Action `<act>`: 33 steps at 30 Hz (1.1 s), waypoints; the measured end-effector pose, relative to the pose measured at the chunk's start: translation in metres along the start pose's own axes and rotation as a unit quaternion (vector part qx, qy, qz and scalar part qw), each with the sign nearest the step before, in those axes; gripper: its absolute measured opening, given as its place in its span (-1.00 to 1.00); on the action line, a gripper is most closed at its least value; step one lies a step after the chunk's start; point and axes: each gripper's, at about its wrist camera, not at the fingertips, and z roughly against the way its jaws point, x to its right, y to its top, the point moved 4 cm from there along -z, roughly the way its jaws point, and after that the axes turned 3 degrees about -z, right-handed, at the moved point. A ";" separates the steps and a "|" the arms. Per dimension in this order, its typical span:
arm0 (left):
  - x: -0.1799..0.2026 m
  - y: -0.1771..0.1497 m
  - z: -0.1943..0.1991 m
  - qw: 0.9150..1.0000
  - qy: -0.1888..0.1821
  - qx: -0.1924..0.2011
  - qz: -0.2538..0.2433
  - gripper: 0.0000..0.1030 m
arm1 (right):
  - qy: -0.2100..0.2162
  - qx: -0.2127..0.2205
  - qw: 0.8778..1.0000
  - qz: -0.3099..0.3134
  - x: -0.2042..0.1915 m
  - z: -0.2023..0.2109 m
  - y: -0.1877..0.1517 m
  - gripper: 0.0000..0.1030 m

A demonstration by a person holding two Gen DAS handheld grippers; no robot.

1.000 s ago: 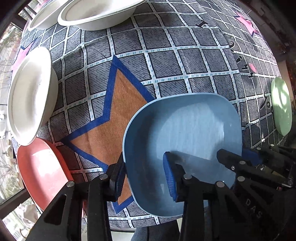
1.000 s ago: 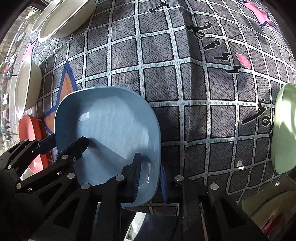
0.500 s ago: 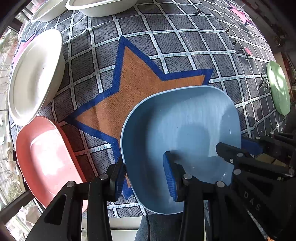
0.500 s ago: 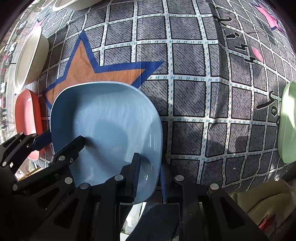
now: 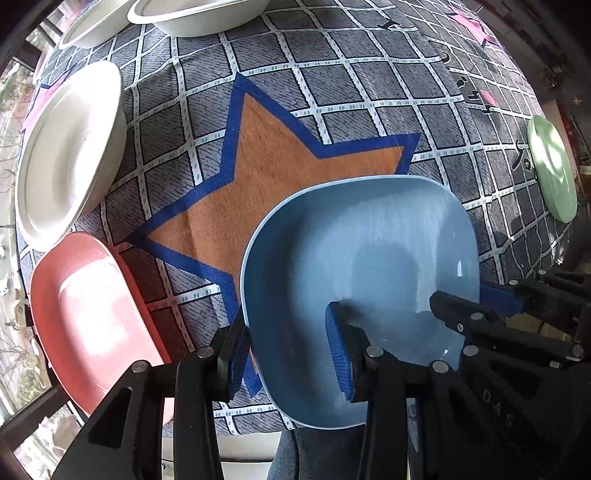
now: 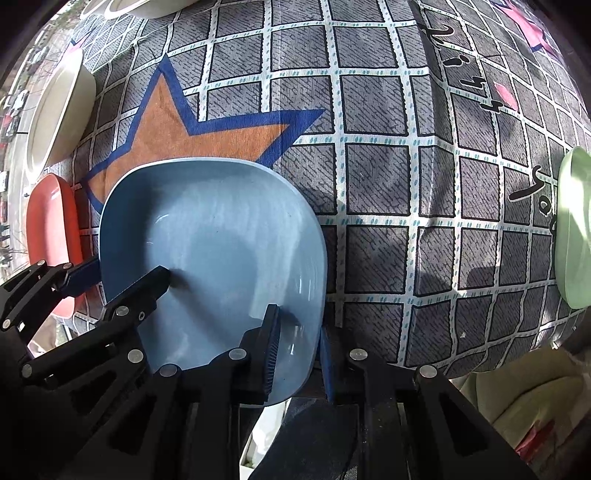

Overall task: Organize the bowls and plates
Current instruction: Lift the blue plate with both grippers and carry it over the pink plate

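**Q:** Where is the blue dish, and what holds it?

**A:** A square, light-blue bowl (image 5: 360, 266) with rounded corners sits at the near edge of a table, over the lower right tip of an orange star (image 5: 280, 173) outlined in dark blue on a grey checked tablecloth (image 5: 332, 85). Both grippers straddle its rim. The left gripper (image 5: 286, 356) has one blue-padded finger outside the bowl's left wall and the other inside the basin; the gap between them is fairly wide, and the pads do not look pressed against the wall. The right gripper (image 6: 297, 350) has its fingers drawn narrow around the bowl's right rim, one pad inside and one outside, pinching it.

**Q:** What else is on the table?

**A:** In the left wrist view, a coral-red dish (image 5: 92, 317) lies just to the left of the blue bowl, apart from it. Beyond that is a white plate (image 5: 66, 147), touching or nearly touching the red dish. Two more white bowls (image 5: 199, 14) sit at the far edge. A pale green plate (image 5: 552, 173) rests well apart at the far right, near the table's edge.
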 end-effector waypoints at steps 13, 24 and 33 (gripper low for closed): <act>-0.034 -0.018 0.035 0.999 0.023 0.016 0.046 -0.17 | 0.020 0.014 0.999 0.029 -0.044 0.028 0.001 -0.57; -0.103 -0.054 0.078 0.988 0.049 0.042 0.138 -0.17 | 0.060 0.008 0.994 0.095 -0.131 0.044 0.003 -0.57; -0.151 -0.078 0.076 0.982 0.074 0.021 0.171 -0.17 | 0.083 -0.038 0.987 0.131 -0.196 0.021 -0.009 -0.57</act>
